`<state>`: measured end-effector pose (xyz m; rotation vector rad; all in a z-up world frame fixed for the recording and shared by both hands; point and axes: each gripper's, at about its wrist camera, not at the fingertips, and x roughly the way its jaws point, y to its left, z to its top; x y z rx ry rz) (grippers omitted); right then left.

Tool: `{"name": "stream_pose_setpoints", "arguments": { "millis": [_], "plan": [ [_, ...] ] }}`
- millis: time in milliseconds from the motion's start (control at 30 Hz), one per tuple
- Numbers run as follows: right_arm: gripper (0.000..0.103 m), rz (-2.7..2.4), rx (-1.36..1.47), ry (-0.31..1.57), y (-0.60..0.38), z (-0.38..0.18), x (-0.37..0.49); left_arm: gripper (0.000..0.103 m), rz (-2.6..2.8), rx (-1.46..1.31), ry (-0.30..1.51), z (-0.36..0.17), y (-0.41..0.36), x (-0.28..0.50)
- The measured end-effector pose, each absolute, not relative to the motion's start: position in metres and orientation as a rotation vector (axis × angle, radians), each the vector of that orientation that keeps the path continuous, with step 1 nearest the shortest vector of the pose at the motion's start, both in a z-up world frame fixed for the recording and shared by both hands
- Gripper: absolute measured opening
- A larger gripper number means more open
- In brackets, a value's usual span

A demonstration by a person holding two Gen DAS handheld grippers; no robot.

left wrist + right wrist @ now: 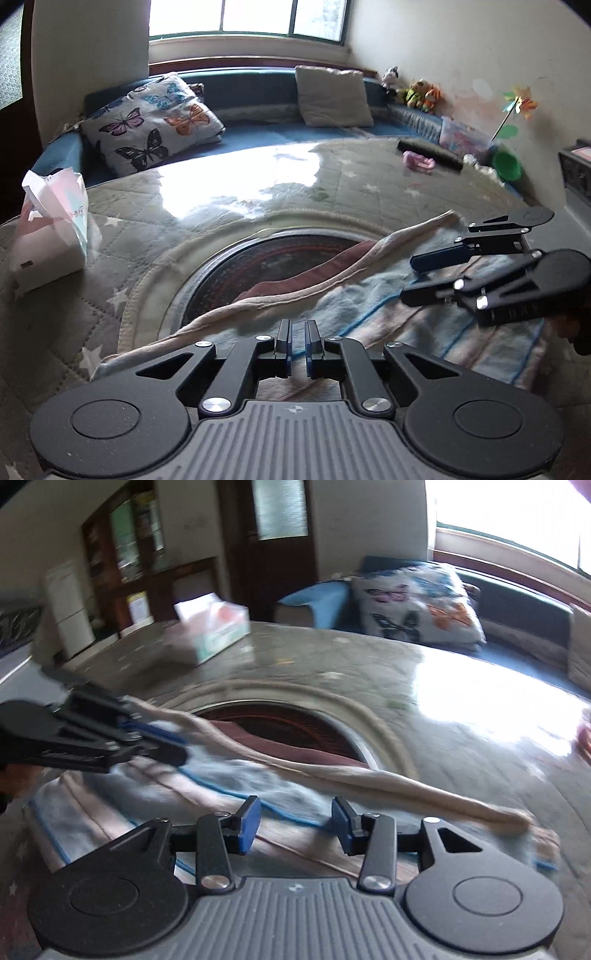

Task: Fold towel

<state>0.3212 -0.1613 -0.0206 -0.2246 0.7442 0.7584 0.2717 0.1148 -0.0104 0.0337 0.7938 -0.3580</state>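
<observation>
The towel (369, 295) is blue and pink striped with a beige hem, and it lies partly doubled over on the quilted table cover. My left gripper (297, 343) sits low over its near part, fingers almost together with cloth pinched between them. In the right wrist view the left gripper (162, 738) is at the left, and the raised beige hem of the towel (258, 775) runs away from it. My right gripper (295, 823) stands open just above the towel, its blue pads apart and holding nothing. From the left wrist view the right gripper (421, 275) hovers at the towel's right end.
A round opening (277, 266) in the grey star-patterned cover (221, 206) shows a dark patterned surface, partly under the towel. A tissue box (51, 236) stands at the left. A black comb (428, 153), a pink item (419, 162) and a green bowl (508, 166) lie far right. Behind is a bench with a butterfly pillow (147, 122).
</observation>
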Motion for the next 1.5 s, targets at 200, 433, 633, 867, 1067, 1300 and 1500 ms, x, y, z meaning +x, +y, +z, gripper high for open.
{"name": "stream_pose_setpoints", "arguments": {
  "millis": [200,433,633,867,1067,1300,1500],
  "plan": [
    [0.044,0.812,-0.307,0.722,-0.138,-0.03,0.305,0.009,-0.351,0.018,0.809,-0.016,0.121,0.276],
    [0.05,0.891,-0.374,0.719,-0.146,-0.028,0.266,0.009,-0.345,0.016,0.804,-0.018,0.122,0.277],
    [0.05,0.981,-0.403,0.73,-0.158,-0.025,0.231,0.009,-0.334,0.008,0.796,-0.018,0.123,0.278],
    [0.05,1.047,-0.44,0.722,-0.157,-0.011,0.209,0.009,-0.32,0.004,0.77,-0.008,0.129,0.266],
    [0.052,1.057,-0.348,0.73,-0.139,-0.009,0.215,0.009,-0.322,0.019,0.753,0.002,0.137,0.246],
    [0.053,1.094,-0.328,0.808,-0.134,-0.019,0.206,0.009,-0.286,0.027,0.766,-0.004,0.153,0.229],
    [0.053,1.129,-0.345,0.76,-0.114,-0.009,0.2,0.009,-0.231,-0.022,0.762,-0.003,0.177,0.213]
  ]
}}
